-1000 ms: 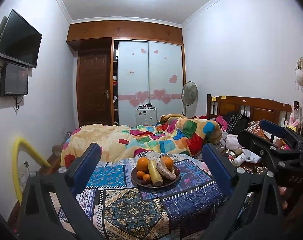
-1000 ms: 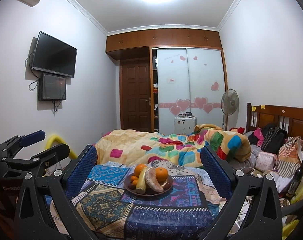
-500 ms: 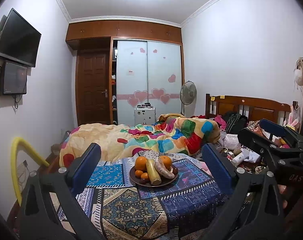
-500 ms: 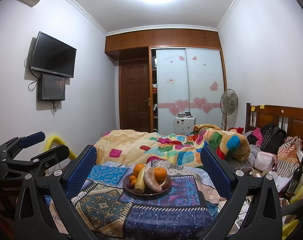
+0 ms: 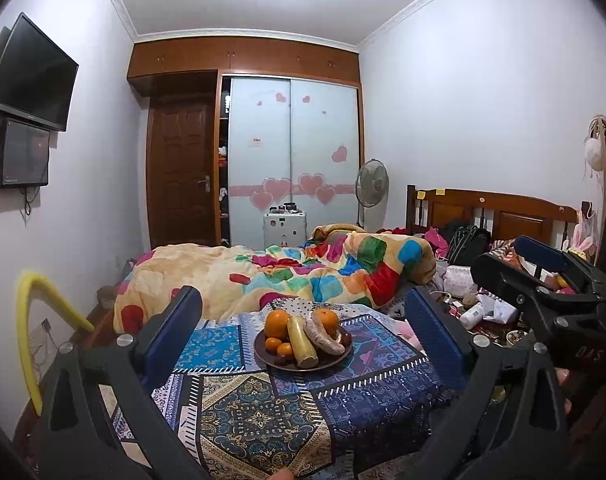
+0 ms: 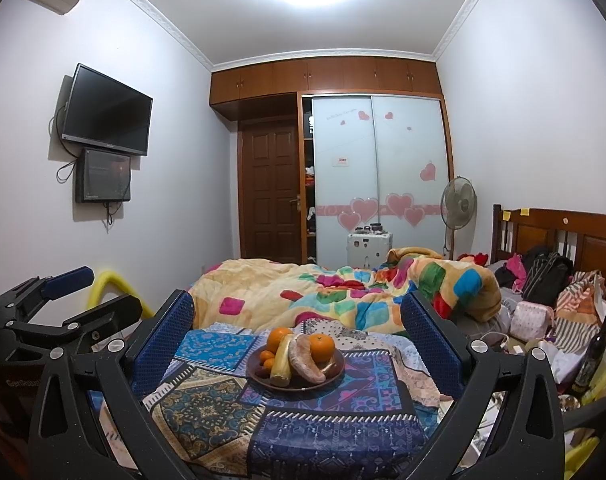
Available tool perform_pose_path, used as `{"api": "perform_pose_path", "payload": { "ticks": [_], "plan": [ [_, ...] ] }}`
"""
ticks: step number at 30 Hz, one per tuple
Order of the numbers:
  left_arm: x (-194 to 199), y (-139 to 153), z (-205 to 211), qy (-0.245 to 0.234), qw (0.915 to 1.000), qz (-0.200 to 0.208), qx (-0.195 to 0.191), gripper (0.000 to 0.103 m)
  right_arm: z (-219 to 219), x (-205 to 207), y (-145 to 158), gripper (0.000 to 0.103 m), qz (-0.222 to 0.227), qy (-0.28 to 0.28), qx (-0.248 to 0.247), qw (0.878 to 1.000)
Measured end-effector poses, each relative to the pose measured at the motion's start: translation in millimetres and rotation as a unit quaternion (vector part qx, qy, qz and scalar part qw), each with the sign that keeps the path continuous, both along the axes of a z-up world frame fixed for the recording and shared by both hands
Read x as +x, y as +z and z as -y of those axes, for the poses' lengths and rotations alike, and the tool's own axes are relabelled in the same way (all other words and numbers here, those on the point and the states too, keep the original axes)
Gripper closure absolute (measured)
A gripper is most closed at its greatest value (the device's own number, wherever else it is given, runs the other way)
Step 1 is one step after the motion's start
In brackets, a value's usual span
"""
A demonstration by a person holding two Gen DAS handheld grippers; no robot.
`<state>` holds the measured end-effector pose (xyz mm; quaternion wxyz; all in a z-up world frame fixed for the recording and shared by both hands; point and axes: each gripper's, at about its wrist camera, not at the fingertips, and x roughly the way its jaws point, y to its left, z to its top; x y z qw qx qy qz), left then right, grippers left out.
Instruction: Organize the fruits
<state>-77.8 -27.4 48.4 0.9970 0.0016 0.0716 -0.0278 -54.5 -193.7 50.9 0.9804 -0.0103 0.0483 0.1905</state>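
Observation:
A dark brown plate (image 5: 263, 354) (image 6: 339, 372) sits on a patterned cloth (image 5: 263, 420) (image 6: 207, 404) over a small table. It holds two big oranges (image 5: 277, 323) (image 6: 322, 347), small oranges (image 5: 285, 350), a yellow corn cob (image 5: 301, 339) (image 6: 281, 364), a sweet potato (image 5: 323, 338) (image 6: 305, 360) and some dark fruit. My left gripper (image 5: 303, 336) is open and empty, back from the plate. My right gripper (image 6: 297, 336) is open and empty, also short of the plate. Each gripper shows in the other's view, right one (image 5: 543, 280), left one (image 6: 63, 304).
A bed with a colourful quilt (image 5: 303, 272) (image 6: 343, 288) lies behind the table. Bags and clutter (image 6: 543, 304) fill the right side near the headboard, with a dark bottle (image 6: 593, 354). A yellow tube (image 5: 35, 320) stands at left. A fan (image 6: 459, 204), wardrobe and door are at the back.
Both grippers have drifted slightly, so the plate sits a little higher and left in the views. Both stay open and empty. The fruit has not moved.

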Motion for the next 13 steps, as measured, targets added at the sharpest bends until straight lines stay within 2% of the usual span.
{"api": "perform_pose_path", "payload": {
  "ticks": [13],
  "plan": [
    [1.0, -2.5, -3.6, -0.005, 1.0000, -0.003, -0.005, 0.000, -1.9, 3.8, -1.0, 0.000, -0.003, -0.002, 0.000, 1.000]
  ]
}}
